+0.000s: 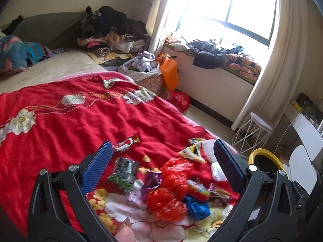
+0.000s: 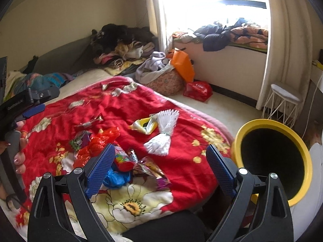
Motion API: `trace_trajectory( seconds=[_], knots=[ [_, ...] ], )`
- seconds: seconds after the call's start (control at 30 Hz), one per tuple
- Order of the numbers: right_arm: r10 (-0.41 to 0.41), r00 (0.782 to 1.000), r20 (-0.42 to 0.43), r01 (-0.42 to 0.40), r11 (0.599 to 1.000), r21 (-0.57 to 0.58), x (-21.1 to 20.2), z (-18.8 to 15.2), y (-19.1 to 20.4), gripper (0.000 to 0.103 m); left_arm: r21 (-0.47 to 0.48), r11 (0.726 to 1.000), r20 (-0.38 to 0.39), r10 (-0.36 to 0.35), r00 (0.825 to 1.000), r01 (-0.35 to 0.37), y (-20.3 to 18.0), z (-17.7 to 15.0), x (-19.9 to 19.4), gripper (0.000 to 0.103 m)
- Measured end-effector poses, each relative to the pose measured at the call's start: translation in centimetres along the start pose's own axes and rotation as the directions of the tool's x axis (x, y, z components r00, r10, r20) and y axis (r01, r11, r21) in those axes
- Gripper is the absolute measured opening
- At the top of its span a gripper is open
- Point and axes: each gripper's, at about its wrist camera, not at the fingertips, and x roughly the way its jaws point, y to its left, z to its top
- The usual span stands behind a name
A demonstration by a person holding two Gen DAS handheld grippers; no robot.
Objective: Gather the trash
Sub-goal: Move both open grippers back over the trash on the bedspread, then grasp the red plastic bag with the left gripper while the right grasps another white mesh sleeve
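Right wrist view takes in the bed first: a red floral blanket fills the middle, and a yellow-rimmed bin with a dark inside stands off its right edge, near the camera. The trash lies in a loose heap on the near part of the blanket: crumpled red plastic, a blue plastic scrap, shiny snack wrappers, a white tasselled bundle farther right, and a small foil wrapper set apart on the far left. The right gripper has its jaws wide apart and empty, with the wrappers straight ahead and just below, between the pads. The left gripper is likewise spread and empty, hanging above the red plastic. The right one seems nearer both the wrappers and the bin, so I judge it the likelier to grasp first; the foil pack's long axis runs near-right to far-left.
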Motion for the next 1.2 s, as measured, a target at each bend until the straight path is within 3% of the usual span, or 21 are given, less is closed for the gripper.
trace_trajectory(
  seconds=[0.3, 0.5, 0.7, 0.93, 1.03, 1.07, 1.1, 1.2],
  knots=[
    [-0.007, 0.998, -0.067, 0.009, 1.000, 0.022, 3.9, 0.6, 0.1, 0.089, -0.007, 0.999, -0.041, 0.034, 0.999, -0.035, 2.5, -1.6, 0.1, 0.092],
    [-0.012, 0.994, -0.104, 0.017, 0.998, 0.053, 6.2, 1.0, -0.4, 0.086, -0.019, 1.000, -0.122, -0.022, 0.992, 0.020, 2.7, -3.1, 1.3, 0.085],
    [-0.007, 0.987, -0.160, 0.021, 0.996, 0.087, 8.6, 1.0, -1.1, 0.075, -0.034, 0.997, -0.239, -0.070, 0.968, 0.064, 2.1, -5.1, 3.1, 0.068],
    [-0.014, 0.974, -0.227, 0.036, 0.995, 0.094, 11.1, 0.3, -1.4, 0.067, -0.040, 0.993, -0.327, -0.114, 0.938, 0.107, 0.9, -7.2, 4.6, 0.062],
    [0.026, 0.967, -0.255, 0.007, 0.992, 0.125, 12.1, 0.0, -1.7, 0.046, -0.042, 0.993, -0.348, -0.121, 0.930, 0.113, 0.6, -7.8, 5.0, 0.059],
    [0.040, 0.966, -0.257, -0.006, 0.991, 0.132, 12.2, -0.2, -1.7, 0.028, -0.050, 0.992, -0.355, -0.123, 0.927, 0.113, 0.6, -8.0, 5.1, 0.058],
    [0.047, 0.967, -0.250, -0.013, 0.991, 0.137, 12.2, -0.3, -1.8, 0.020, -0.060, 0.992, -0.366, -0.127, 0.922, 0.114, 0.5, -8.3, 5.2, 0.054],
    [0.057, 0.979, -0.195, -0.029, 0.989, 0.143, 10.9, -0.8, -1.6, 0.013, -0.055, 0.993, -0.377, -0.120, 0.918, 0.107, 0.3, -8.7, 5.5, 0.043]
  ],
)
